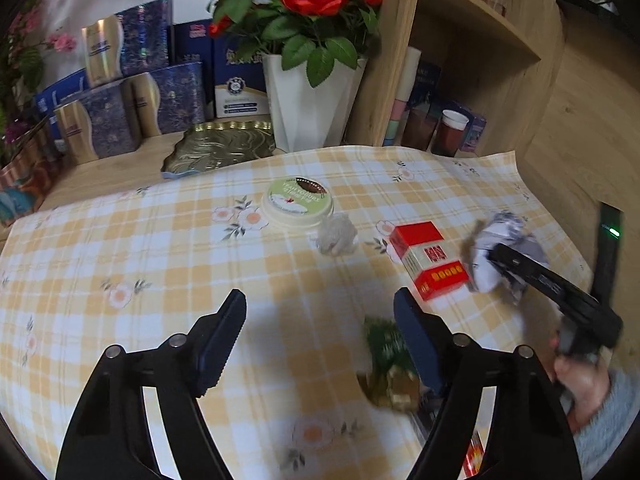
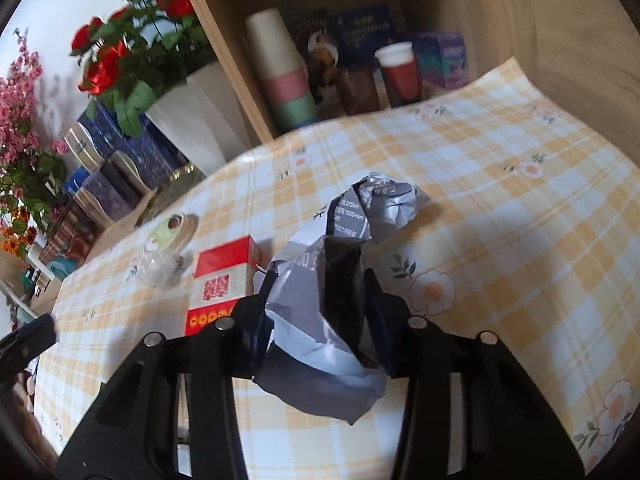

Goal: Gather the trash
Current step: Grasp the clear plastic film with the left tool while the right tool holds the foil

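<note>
A crumpled grey-and-white paper wrapper [image 2: 320, 312] lies on the yellow checked tablecloth [image 2: 500, 220]. My right gripper [image 2: 320, 280] is shut on it, with a finger pressed against each side. In the left wrist view the same wrapper [image 1: 504, 240] sits at the tip of the right gripper [image 1: 496, 258]. My left gripper [image 1: 320, 300] hovers open over the cloth with nothing between its pads. A blurred green-and-gold wrapper [image 1: 388, 360] lies just inside its right finger. A red-and-cream box [image 1: 430, 260] and a clear plastic wad [image 1: 336, 234] lie beyond.
A round green-lidded tin [image 1: 298, 200] sits mid-table. Behind stand a white vase of red roses [image 1: 308, 104], a gold tray [image 1: 220, 148] and blue boxes [image 1: 120, 112]. A wooden shelf with cups [image 2: 288, 80] borders the far right. A person's hand [image 1: 580, 380] holds the right gripper.
</note>
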Demonstrator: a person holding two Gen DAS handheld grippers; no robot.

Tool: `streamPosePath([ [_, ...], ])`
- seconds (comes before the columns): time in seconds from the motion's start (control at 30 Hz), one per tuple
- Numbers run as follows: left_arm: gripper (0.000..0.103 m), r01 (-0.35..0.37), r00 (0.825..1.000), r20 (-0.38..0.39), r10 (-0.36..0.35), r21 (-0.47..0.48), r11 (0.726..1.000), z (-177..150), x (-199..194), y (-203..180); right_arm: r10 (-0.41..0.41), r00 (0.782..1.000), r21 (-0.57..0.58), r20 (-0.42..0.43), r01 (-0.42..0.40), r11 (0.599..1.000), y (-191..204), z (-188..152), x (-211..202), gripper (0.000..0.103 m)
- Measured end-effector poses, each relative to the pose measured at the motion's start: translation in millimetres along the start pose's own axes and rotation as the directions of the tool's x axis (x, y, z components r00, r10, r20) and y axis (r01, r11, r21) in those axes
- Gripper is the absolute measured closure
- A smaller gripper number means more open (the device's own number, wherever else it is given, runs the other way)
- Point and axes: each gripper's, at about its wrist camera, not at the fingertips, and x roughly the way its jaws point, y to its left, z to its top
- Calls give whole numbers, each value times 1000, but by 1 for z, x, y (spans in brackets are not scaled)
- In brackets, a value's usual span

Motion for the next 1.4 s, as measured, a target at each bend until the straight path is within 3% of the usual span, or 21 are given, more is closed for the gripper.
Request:
streamPosePath([
  [0.3, 45, 72, 994, -78, -73, -22, 997, 39, 76, -9, 12, 999, -38, 42, -11, 999, 6, -1, -7, 60],
  [0.5, 46, 1, 989, -147, -1, -3, 1000, 46, 115, -13, 15, 999, -47, 40, -13, 999, 6, -2, -6, 60],
  [0.6, 77, -41, 979, -199, 40, 0, 999, 41, 128, -9, 16, 1000, -57, 22, -15, 998, 8, -1, -2, 60],
  [0.63, 86, -44, 981, -190, 43, 0, 999, 39, 125, -8, 17, 1000, -67, 19, -16, 998, 10, -2, -1, 60],
  [0.7, 88, -51, 983, -177, 54, 22, 998, 34, 118, -9, 19, 1000, -88, 20, -17, 996, 14, -2, -1, 60],
  [0.9, 88, 15, 991, -130, -13, 17, 1000, 15, 66, -2, 4, 1000, -52, 26, -2, 999, 8, -1, -2, 60],
  [1.13, 88, 38, 997, -61, -42, -62, 997, -8, -23, 13, -44, 999, -61, 3, 45, 997, 8, 2, -4, 60],
  [1.4, 88, 36, 999, 14, -35, -97, 995, -54, -127, 27, 32, 999, -134, 43, -26, 991, 28, -12, -82, 60],
])
